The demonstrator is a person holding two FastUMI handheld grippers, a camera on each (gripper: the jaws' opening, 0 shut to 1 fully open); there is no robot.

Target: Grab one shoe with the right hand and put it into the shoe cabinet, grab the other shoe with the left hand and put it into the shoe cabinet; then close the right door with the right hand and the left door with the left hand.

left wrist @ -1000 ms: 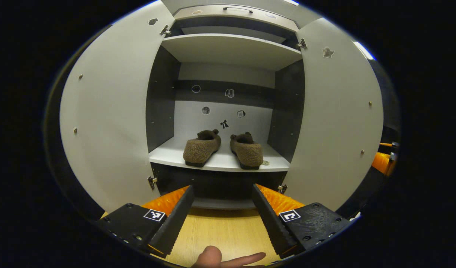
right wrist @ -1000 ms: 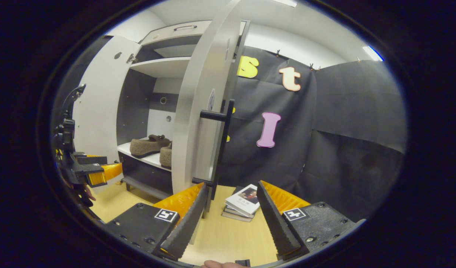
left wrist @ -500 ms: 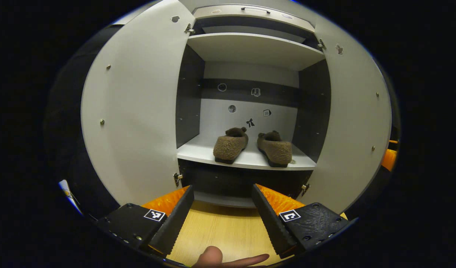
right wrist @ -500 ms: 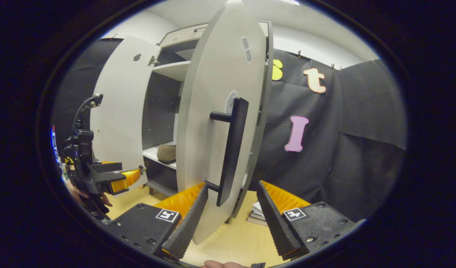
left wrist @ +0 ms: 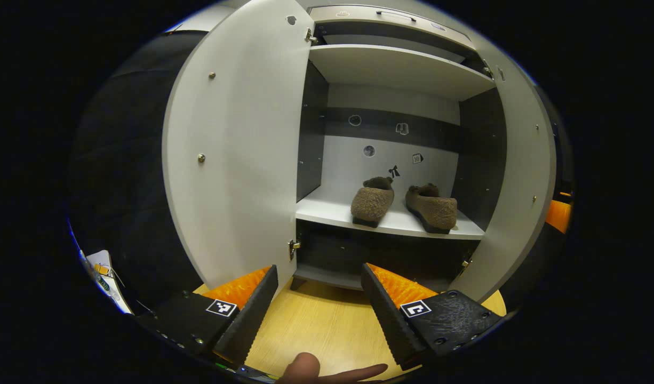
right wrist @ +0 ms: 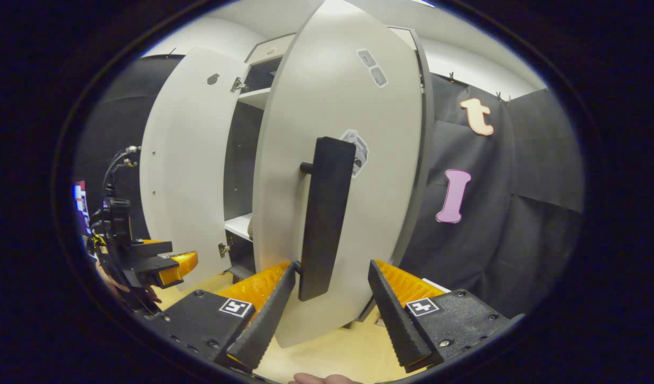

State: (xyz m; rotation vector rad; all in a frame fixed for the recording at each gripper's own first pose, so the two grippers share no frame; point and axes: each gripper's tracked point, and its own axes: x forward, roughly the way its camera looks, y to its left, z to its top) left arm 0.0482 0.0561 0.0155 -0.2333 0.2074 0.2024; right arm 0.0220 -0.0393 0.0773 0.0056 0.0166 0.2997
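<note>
The shoe cabinet [left wrist: 396, 64] stands with the left door [left wrist: 236, 160] wide open and the right door [right wrist: 337, 176] partly swung, its black handle [right wrist: 324, 218] just ahead of the right gripper [right wrist: 332, 304], whose fingers are spread wide and empty. Risk: a glancing push could slip off the handle, or the door could rebound ajar. Both brown fuzzy shoes [left wrist: 404, 205] sit side by side on the lower shelf [left wrist: 327, 210], clear of the door's path; the left gripper [left wrist: 319, 306] is likewise wide and empty.

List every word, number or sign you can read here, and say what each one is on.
No text is readable.
Stickers on the cabinet's back wall: small pictures, too small to read.
Sticker on the right door behind the handle: blurred.
Square code tags on each hand-held gripper: patterns, no words.
</note>
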